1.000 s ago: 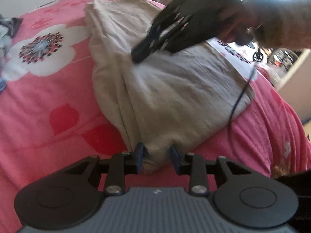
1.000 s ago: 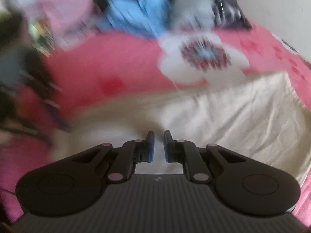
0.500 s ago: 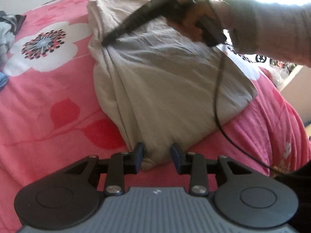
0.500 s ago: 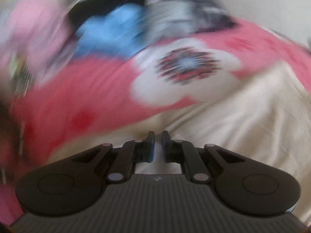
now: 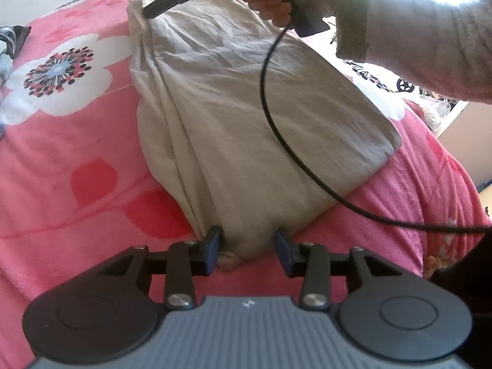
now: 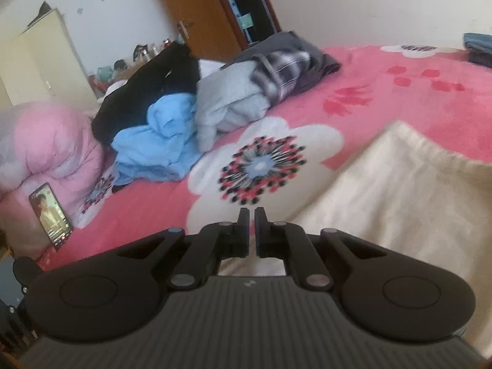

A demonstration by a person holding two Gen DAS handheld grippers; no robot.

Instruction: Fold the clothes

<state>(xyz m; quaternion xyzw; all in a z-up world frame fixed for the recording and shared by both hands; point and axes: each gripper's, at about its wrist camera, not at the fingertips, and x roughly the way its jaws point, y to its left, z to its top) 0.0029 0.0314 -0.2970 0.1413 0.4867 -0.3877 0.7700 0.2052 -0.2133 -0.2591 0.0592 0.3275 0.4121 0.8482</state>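
With the left gripper (image 5: 247,247) gaping around the beige garment's (image 5: 246,123) hem and the right gripper (image 6: 251,230) nearly closed, holding nothing, I reckon the fold could slump apart.

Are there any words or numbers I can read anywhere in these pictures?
No words or numbers can be read.
Glowing phone screen propped against the pink quilt: text too small and blurred.
Small pale logo mark on each grey ribbed claw housing: a symbol, not letters.
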